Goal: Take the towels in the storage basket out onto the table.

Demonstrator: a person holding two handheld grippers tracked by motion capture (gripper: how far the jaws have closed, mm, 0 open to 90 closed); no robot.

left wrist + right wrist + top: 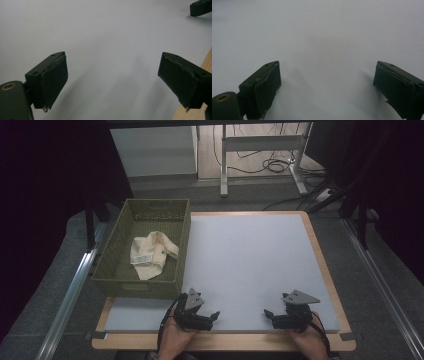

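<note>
A cream cloth (149, 254) with a small label lies crumpled inside an olive woven basket (183, 243) at the table's left. My left gripper (212, 318) rests near the front edge of the pale mat (250, 255), just below the basket's near corner, open with nothing between its jaws (113, 82). My right gripper (270, 316) sits at the front right of the mat, also open and holding nothing (327, 87). The tip of the right gripper (200, 7) shows at the top right corner of the left gripper view.
The mat lies on a wooden table (325, 265) whose edge shows along the right and front. Metal rails (70, 290) run along both sides. A desk frame and cables (270, 165) stand on the floor beyond the table.
</note>
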